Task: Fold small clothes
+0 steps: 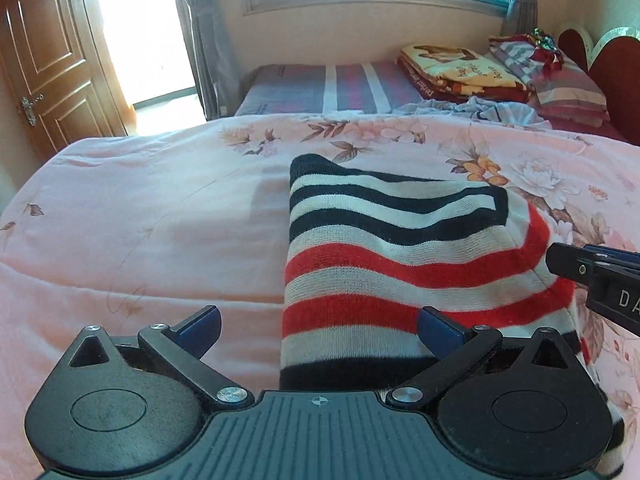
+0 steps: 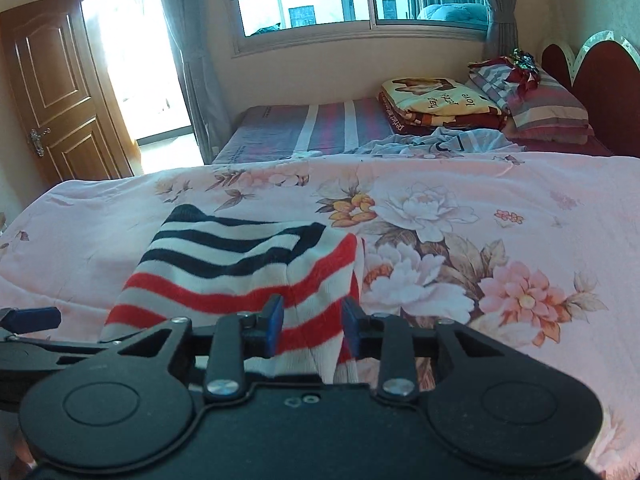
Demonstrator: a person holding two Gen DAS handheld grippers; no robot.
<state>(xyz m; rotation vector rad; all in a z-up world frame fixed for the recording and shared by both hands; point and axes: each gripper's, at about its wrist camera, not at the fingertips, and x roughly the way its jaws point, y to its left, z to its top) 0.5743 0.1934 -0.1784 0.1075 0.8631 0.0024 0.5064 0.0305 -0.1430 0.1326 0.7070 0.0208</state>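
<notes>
One striped sweater [image 1: 384, 256] lies folded on one floral quilt [image 1: 140, 220], both grippers' jaws apart, clamping nothing

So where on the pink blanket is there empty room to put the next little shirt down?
Two bare patches: the pink quilt left of the striped sweater, toward the door, and the flowered stretch on the sweater's other side. It is crowded near the headboard, with a folded blanket, pillows and crumpled cloth.

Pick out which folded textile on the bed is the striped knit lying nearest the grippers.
The red, white and navy striped sweater on the pink floral quilt; the cartoon-print blanket and striped bedding are stacked far back by the headboard.
</notes>
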